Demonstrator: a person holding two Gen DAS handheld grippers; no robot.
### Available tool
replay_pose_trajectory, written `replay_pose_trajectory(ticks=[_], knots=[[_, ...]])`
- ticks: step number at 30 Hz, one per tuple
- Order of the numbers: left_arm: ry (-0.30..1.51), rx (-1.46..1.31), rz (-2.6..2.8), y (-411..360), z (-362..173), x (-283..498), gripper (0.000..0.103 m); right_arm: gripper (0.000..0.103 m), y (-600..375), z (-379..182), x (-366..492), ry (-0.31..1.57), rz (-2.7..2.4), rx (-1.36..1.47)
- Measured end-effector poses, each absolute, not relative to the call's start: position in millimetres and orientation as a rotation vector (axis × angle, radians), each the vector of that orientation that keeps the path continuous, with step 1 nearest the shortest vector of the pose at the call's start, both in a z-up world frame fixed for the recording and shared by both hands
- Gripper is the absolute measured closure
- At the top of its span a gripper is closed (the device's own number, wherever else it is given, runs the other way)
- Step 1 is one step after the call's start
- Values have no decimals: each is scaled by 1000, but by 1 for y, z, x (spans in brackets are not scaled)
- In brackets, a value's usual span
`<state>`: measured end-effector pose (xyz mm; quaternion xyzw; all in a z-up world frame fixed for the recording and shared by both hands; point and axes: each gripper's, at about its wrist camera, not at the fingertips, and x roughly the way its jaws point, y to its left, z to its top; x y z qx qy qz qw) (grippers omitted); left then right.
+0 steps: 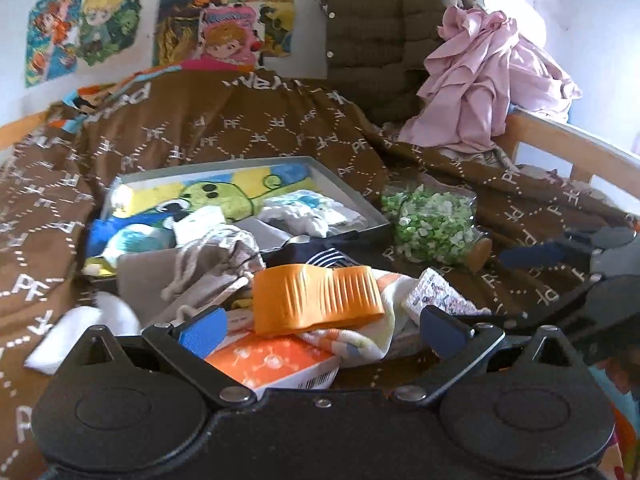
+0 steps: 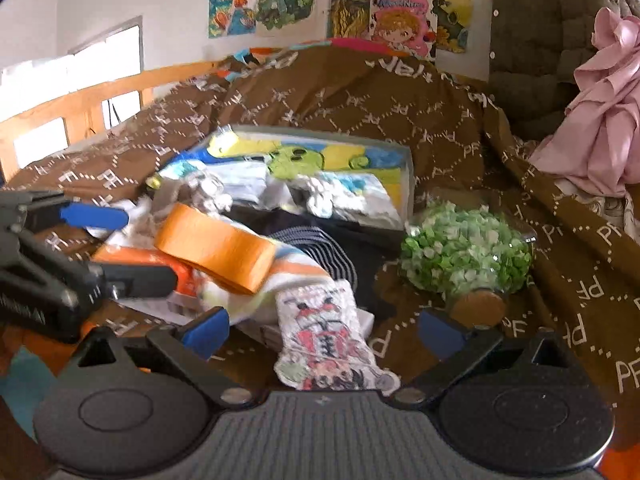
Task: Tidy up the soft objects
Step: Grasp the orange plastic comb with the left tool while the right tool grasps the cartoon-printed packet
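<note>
A grey box [image 1: 352,196] [image 2: 408,168] lies on the brown bed cover, holding a cartoon towel [image 1: 208,196] and white socks [image 1: 308,212]. In front of it is a heap: an orange ridged sponge [image 1: 316,294] [image 2: 216,252], a drawstring pouch [image 1: 216,264], a striped dark cloth [image 1: 324,258] [image 2: 320,248], an orange packet [image 1: 272,360] and a printed cloth patch [image 2: 332,336] [image 1: 436,294]. My left gripper [image 1: 320,332] is open just before the sponge. My right gripper [image 2: 324,330] is open, with the patch between its fingers.
A bag of green and white bits [image 1: 432,228] [image 2: 464,252] with a cork end lies right of the box. A pink cloth [image 1: 488,76] and a dark padded jacket [image 1: 376,28] are piled at the back right. Wooden bed rails [image 1: 568,148] [image 2: 80,96] edge the bed. A white sock [image 1: 80,332] lies left.
</note>
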<state>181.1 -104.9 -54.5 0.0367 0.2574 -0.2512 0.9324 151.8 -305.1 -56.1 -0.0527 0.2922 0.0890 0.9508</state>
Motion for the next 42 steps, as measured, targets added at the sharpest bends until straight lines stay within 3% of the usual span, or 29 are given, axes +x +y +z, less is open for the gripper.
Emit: replay_pose_trajectory(ticks=[11, 13, 18, 27, 30, 32, 42], knots=[[575, -23, -582, -92, -65, 217, 2, 1, -298, -79, 160, 641, 196, -196], [596, -54, -588, -90, -66, 222, 10, 1, -298, -82, 162, 652, 193, -200], [622, -105, -577, -86, -69, 228, 18, 2, -296, -87, 167, 690, 174, -207], [632, -155, -554, -87, -71, 232, 34, 15, -292, -93, 174, 735, 148, -221], [636, -159, -540, -87, -73, 235, 45, 23, -292, -95, 175, 744, 138, -222], [644, -177, -528, -85, -74, 237, 58, 24, -294, -95, 174, 742, 137, -212], [606, -169, -504, -82, -68, 226, 71, 26, -306, -89, 170, 727, 151, -113]])
